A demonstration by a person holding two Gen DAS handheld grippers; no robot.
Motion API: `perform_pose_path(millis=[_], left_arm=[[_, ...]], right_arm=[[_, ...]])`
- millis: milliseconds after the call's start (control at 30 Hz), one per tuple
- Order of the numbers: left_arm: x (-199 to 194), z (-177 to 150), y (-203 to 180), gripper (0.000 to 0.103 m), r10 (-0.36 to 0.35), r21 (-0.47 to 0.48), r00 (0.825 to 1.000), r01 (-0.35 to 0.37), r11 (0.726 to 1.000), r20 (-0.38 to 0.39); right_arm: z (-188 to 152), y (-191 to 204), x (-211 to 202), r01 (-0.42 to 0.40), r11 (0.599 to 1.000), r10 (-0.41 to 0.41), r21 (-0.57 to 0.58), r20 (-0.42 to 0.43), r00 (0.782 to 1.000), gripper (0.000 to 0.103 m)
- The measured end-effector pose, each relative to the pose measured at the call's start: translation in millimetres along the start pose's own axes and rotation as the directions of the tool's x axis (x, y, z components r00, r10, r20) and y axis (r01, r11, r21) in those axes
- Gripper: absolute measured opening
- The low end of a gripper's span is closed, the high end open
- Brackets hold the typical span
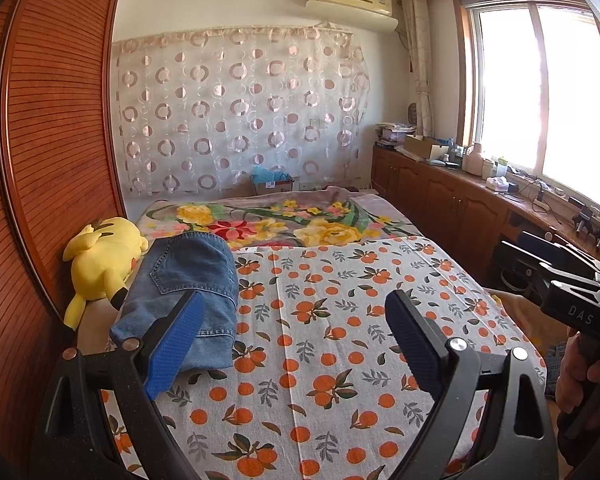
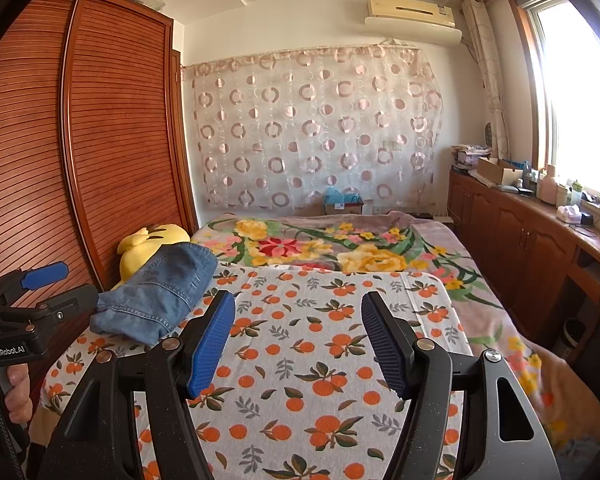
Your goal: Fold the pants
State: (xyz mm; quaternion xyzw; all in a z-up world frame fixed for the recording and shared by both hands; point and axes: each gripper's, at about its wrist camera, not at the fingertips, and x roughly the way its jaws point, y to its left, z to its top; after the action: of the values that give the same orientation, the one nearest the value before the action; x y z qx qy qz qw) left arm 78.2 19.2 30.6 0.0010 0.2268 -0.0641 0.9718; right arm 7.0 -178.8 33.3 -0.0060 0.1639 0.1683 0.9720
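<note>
Folded blue denim pants [image 1: 180, 300] at bed's left edge: heavy, stiff; grab hem. Left gripper [image 1: 292, 344], right gripper [image 2: 298, 344] agape, empty.

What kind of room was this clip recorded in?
A home bedroom, most likely. A bed under an orange-print sheet fills the middle, a louvred wooden wardrobe stands beside it, and folded jeans lie next to a yellow plush toy.

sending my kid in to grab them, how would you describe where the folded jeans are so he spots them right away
Find the bed with the orange-fruit sheet beside the wooden wardrobe. Along the wardrobe-side edge lies a yellow plush toy, with the jeans against it. They are the only blue denim bundle, back pocket facing up.
</note>
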Motion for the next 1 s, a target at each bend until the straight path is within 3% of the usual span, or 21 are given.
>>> perform_pose_path(millis=[1000], left_arm=[[0.6, 0.2, -0.8, 0.092, 0.002, -0.001, 1.0, -0.002, 1.0, -0.001]], right_arm=[[-3.7, 0.0, -2.3, 0.0, 1.0, 0.0, 0.001, -0.005, 1.0, 0.068]])
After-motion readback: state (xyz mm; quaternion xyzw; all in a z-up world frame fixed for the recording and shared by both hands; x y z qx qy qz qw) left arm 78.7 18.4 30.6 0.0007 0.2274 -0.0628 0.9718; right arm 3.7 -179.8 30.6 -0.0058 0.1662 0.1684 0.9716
